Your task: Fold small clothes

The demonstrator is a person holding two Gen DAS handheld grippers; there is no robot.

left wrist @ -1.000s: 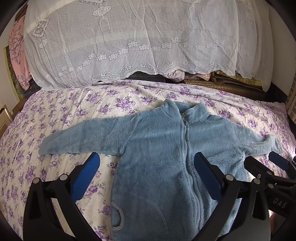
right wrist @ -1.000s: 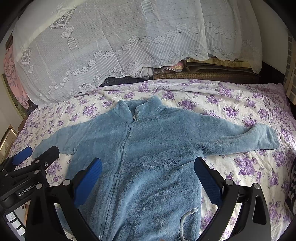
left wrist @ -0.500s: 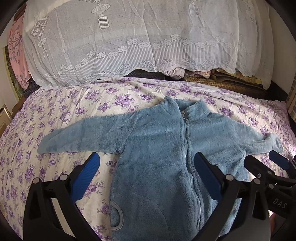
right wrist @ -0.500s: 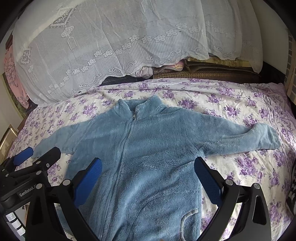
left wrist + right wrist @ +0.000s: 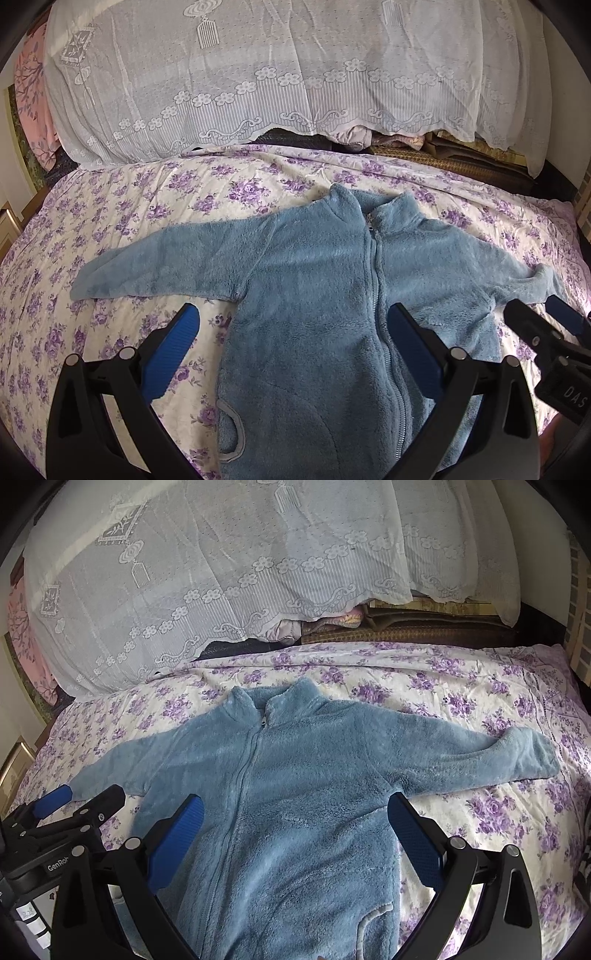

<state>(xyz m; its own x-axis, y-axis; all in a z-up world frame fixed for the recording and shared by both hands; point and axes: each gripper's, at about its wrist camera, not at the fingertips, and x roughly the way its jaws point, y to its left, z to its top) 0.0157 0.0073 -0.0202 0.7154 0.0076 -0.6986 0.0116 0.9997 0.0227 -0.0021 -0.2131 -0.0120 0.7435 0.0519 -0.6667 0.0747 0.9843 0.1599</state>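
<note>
On the bed with the purple-flowered white sheet (image 5: 155,199), a small blue fleece zip-up jacket (image 5: 314,295) lies flat, front side up, zipper (image 5: 373,266) closed to the collar. Collar points toward the far end of the bed; both sleeves are spread outward to either side. One curved grey-trimmed pocket opening (image 5: 232,428) shows near the lower hem in the left wrist view, another (image 5: 373,919) in the right wrist view.

Left hand-held gripper (image 5: 293,343): blue-padded fingers spread wide, nothing between them, hovering over the jacket's lower body and the sheet beside it. Contact with the fabric cannot be judged from this angle.

Right hand-held gripper (image 5: 295,830): fingers likewise spread wide and holding nothing, above the jacket's body on the other side of the zipper. The two grippers sit side by side; each appears at the edge of the other's view.

Far end of the bed: white lace cloth (image 5: 240,572) draped over a tall pile. Folded textiles (image 5: 406,627) show under its lower edge. Pink patterned fabric (image 5: 33,92) at the far left.
</note>
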